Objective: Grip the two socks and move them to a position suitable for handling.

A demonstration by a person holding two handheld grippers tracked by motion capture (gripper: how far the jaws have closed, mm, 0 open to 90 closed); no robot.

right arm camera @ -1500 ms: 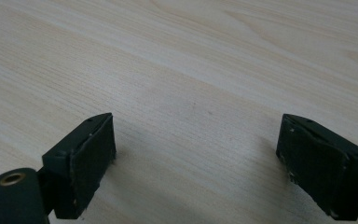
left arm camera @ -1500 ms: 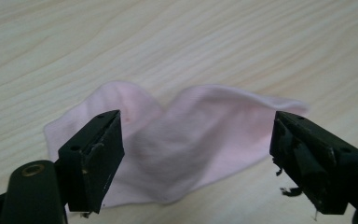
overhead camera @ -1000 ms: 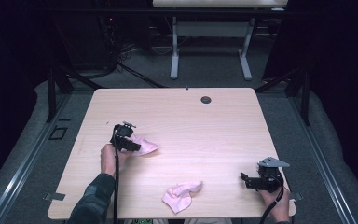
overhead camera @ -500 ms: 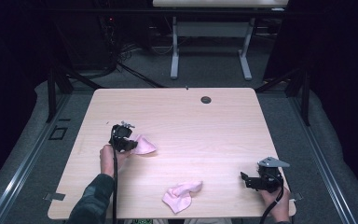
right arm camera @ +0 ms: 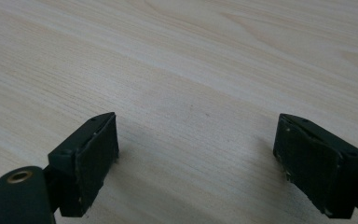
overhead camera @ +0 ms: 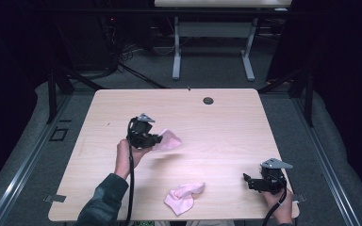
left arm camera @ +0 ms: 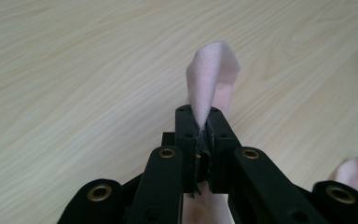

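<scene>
**Lift of pink cloth, left side — handling notes**

Left gripper [overhead camera: 156,139] is clamped on a fold of the pink cloth [overhead camera: 168,140]; in the left gripper view the jaws pinch the fabric right at their tips, and a loop of cloth [left arm camera: 212,74] stands up beyond them. Cloth is at the left-centre of the table [overhead camera: 226,127], most of it hanging free from the grip, with a soft shadow on the wood below it.

Right gripper [overhead camera: 249,181] sits near the table's right front corner, jaws wide apart, nothing between them, only bare wood [right arm camera: 191,93] ahead.

A second pink cloth [overhead camera: 184,197] lies crumpled at the front edge, apart from both grippers.

Judgement: the pinch is shallow, at the tips only. Lift slowly and straight so the fold does not slip out; avoid swinging. If the cloth is to be spread or folded, bring the right gripper in to take a free corner before moving far.
</scene>
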